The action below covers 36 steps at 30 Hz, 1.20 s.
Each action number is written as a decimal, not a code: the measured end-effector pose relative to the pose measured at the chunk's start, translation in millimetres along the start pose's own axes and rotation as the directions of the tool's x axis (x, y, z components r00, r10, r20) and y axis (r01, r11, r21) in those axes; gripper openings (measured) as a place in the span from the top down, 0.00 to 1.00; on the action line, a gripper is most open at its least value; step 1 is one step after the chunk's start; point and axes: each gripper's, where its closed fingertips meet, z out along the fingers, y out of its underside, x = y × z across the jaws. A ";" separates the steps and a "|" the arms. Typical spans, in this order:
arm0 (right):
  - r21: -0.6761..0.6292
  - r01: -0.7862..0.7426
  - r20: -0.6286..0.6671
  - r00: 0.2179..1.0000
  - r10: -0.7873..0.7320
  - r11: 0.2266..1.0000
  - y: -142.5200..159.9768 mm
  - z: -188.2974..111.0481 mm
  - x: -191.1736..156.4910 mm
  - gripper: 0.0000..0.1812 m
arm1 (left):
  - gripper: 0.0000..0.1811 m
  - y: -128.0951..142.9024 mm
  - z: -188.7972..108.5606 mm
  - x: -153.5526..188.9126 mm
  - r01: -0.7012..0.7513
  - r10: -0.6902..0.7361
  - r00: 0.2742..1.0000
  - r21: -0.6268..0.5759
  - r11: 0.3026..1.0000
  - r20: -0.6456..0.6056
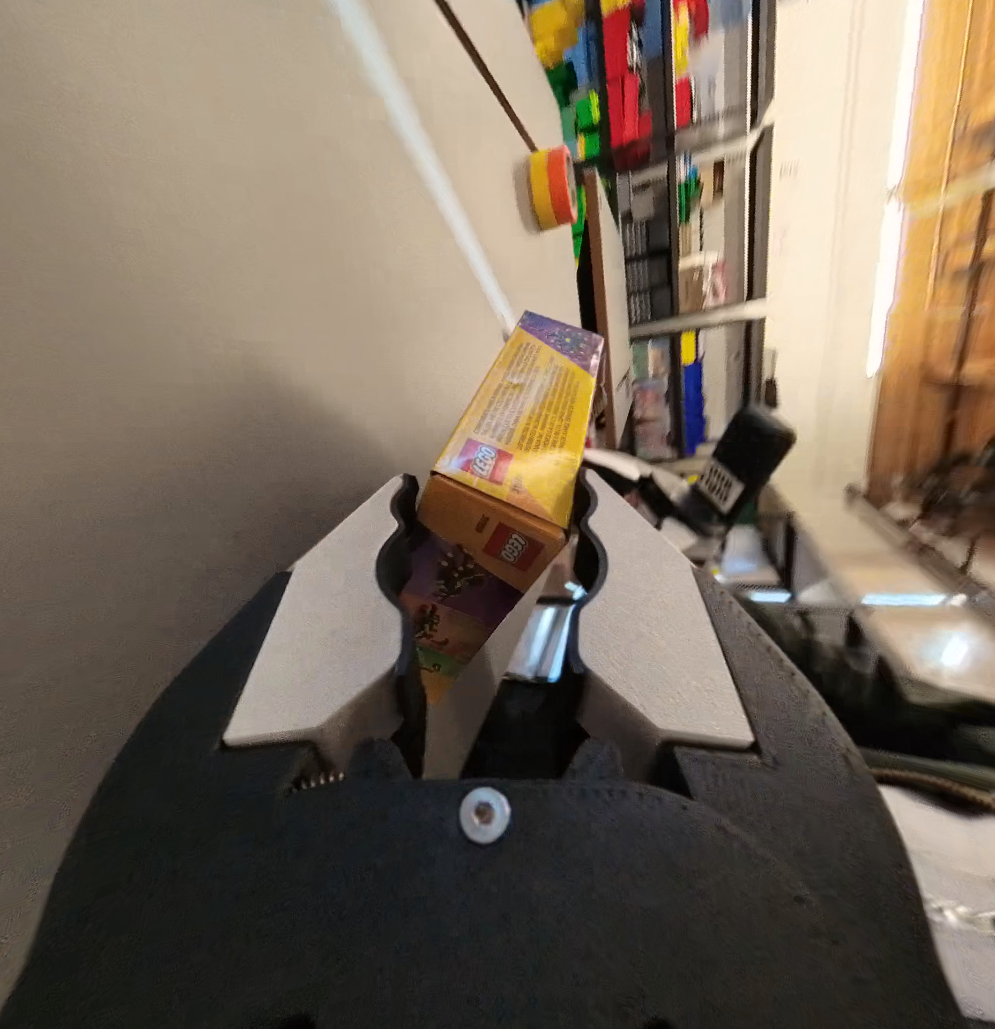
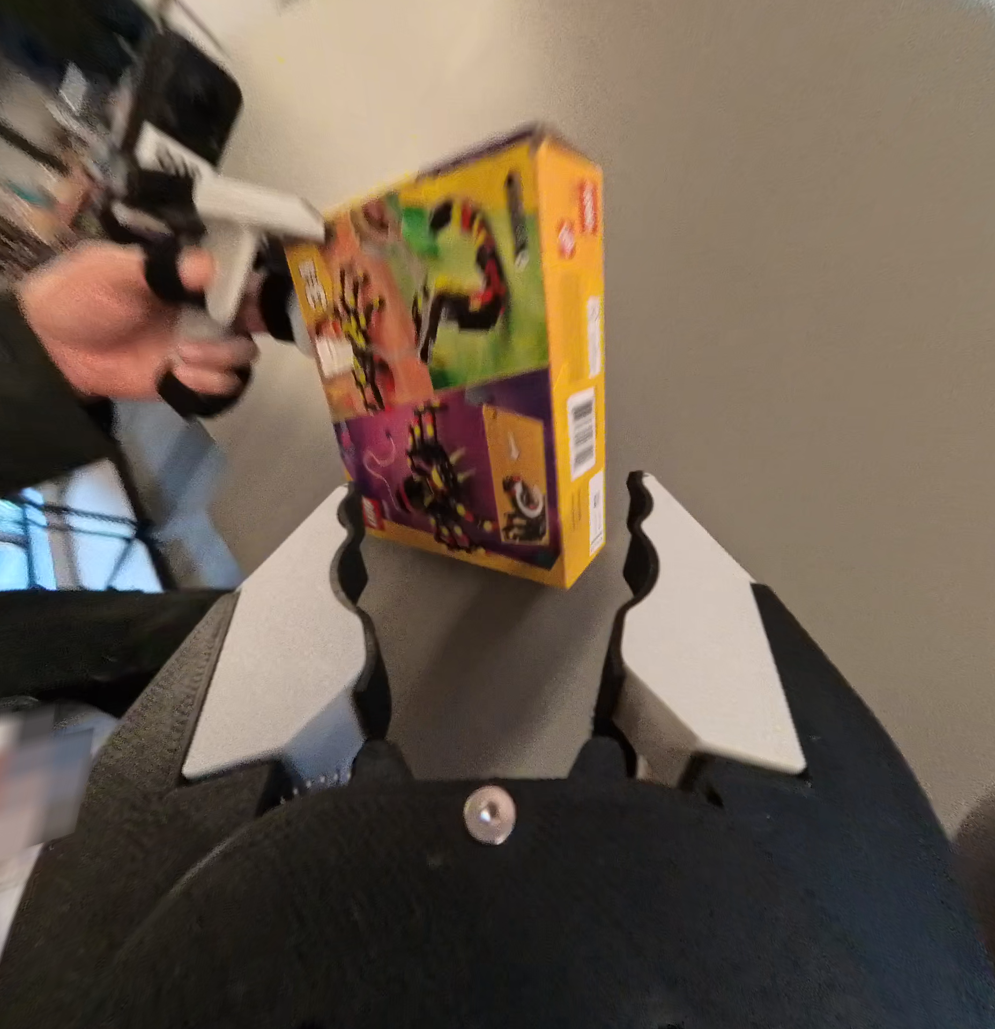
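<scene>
2 grippers, 1 box.

Left gripper (image 1: pixel 492 515): jaws clamped on a yellow toy box (image 1: pixel 520 440), gripping its narrow end by the 2 broad faces. The box juts forward and upward from the fingers, off any surface, with a pale wall (image 1: pixel 178 250) behind it. In the right wrist view a person's hand (image 2: pixel 122 328) holds this gripper at the box's left edge; much of that side is blurred.

Right gripper (image 2: pixel 492 534): jaws spread wide, holding nothing. The same box (image 2: pixel 462 356) hangs just beyond the fingertips, its lower edge level with the gap between them; whether either finger touches it cannot be told.

Box, handling, as judged: thin printed card, light, fairly stiff along its edges but dentable on the broad faces; glossy, so somewhat slippery. Best taken across the thin dimension near an edge or corner, with moderate squeeze.

Surroundings, left wrist view: an orange-and-yellow roll of tape (image 1: pixel 551 186) against the wall, shelves (image 1: pixel 696 223) of coloured bricks beyond, a black object (image 1: pixel 740 451) on a cluttered desk, and wooden panelling (image 1: pixel 952 278) at right.
</scene>
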 end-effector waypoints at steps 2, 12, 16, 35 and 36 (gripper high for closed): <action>-0.067 0.069 -0.071 0.995 -0.073 0.995 21.5 11.7 -1.1 0.46 | 0.69 7.5 -4.1 -9.8 0.087 -0.087 0.996 0.042 0.995 -0.001; -0.113 0.117 -0.052 0.991 -0.124 0.987 51.9 36.8 -1.1 0.47 | 0.71 42.0 -3.1 -27.7 0.225 -0.227 0.974 0.099 0.969 0.014; -0.065 0.120 -0.024 0.992 -0.122 0.991 54.3 37.3 -0.9 0.48 | 0.71 49.1 -5.7 -35.1 0.221 -0.224 0.974 0.069 0.973 0.042; -0.011 0.332 -0.213 0.921 -0.327 0.943 3.6 34.8 -27.9 0.17 | 0.71 59.1 -0.5 -8.8 0.095 -0.094 0.995 -0.036 0.995 0.040; -0.019 0.318 -0.231 0.921 -0.314 0.948 2.4 38.5 -25.1 0.17 | 0.71 60.6 0.4 -8.2 0.094 -0.092 0.995 -0.042 0.995 0.039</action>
